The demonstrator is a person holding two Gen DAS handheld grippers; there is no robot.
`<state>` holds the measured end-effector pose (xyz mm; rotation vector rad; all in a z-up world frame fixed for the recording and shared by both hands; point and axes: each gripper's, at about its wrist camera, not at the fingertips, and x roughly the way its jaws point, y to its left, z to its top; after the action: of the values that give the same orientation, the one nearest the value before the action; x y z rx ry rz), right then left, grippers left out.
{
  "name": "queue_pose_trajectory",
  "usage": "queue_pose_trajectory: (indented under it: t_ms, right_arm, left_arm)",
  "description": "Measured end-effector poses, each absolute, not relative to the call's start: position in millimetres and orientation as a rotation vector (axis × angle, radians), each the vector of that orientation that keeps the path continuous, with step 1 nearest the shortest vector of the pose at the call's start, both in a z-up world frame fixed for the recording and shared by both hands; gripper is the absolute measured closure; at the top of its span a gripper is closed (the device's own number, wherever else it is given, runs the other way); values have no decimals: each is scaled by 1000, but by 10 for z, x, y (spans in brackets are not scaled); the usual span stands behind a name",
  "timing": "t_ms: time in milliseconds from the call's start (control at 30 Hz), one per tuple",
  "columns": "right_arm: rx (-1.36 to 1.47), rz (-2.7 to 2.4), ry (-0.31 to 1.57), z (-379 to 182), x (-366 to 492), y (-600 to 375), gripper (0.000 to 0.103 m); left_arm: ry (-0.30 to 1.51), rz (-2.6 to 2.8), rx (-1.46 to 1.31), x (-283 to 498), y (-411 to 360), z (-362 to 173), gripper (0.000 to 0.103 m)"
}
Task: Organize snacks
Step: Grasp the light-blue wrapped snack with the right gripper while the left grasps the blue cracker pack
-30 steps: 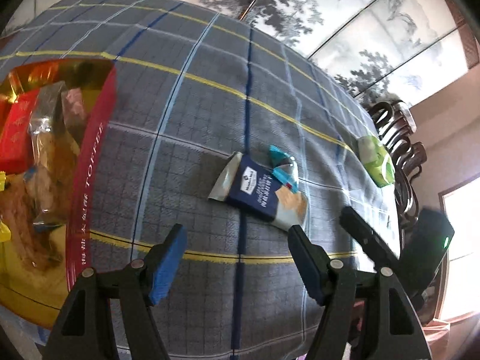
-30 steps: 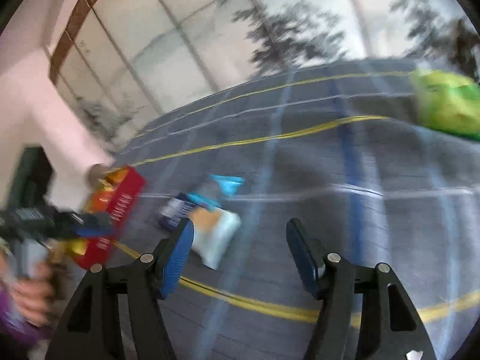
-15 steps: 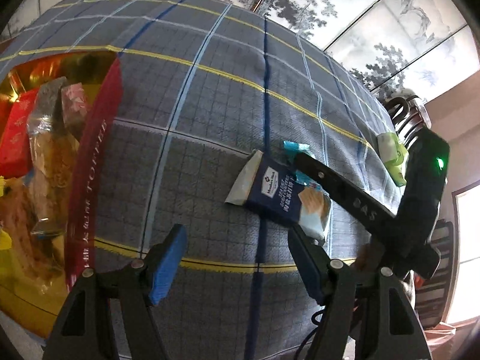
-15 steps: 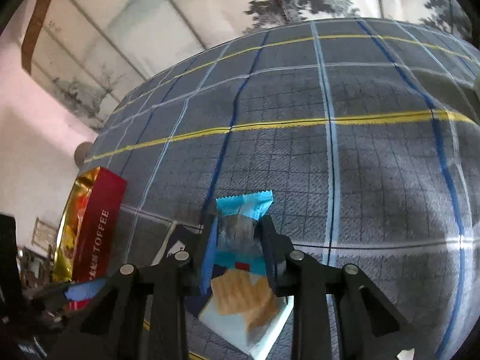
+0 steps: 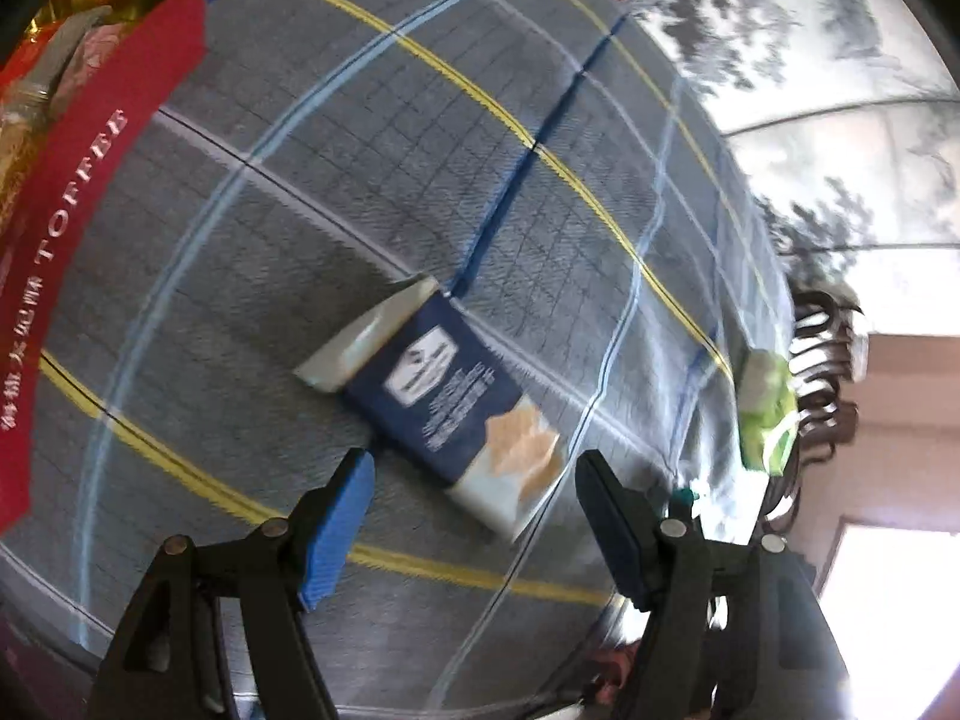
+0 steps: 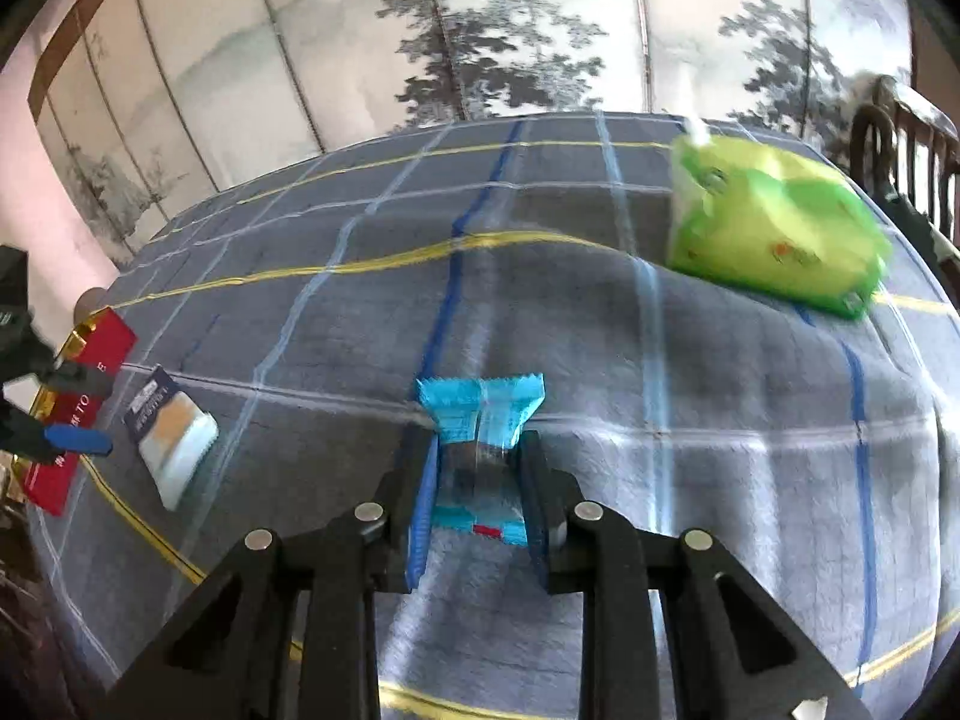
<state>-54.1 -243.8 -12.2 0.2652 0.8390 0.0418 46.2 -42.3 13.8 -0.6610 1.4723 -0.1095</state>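
1. Between the right gripper's [image 6: 477, 480] blue pads sits a small blue snack packet [image 6: 480, 432], pinched at its middle with its crimped end sticking out past the fingertips, above the tablecloth [image 6: 720, 450].
2. To its left on the checked grey tablecloth lies a navy-and-white cracker packet [image 5: 447, 402], flat and untouched.
3. The left gripper [image 5: 474, 516] hovers just short of that cracker packet with its jaws wide apart and nothing between them.
4. Further left stands a red toffee box [image 5: 72, 228] with a gold lining, open at the top, with wrapped snacks inside it.
5. Toward the far right edge of the cloth lies a green bag [image 6: 774, 228], well apart from the other packets; its print is too blurred to read.
6. Behind the table is a wall painted with grey trees [image 6: 480, 30].
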Motion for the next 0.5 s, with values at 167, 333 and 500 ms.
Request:
queue_pose_trajectory:
  t_ms: [167, 333, 500]
  right_arm:
    - [356, 70, 827, -114, -515, -2582, 80]
    - [424, 108, 808, -142, -551, -2671, 80]
    - [465, 125, 783, -153, -565, -2732, 80]
  left_arm:
    - [1495, 53, -704, 578, -587, 89, 32]
    - [1555, 226, -705, 683, -746, -55, 30]
    - [1586, 258, -428, 843, -1133, -25, 21]
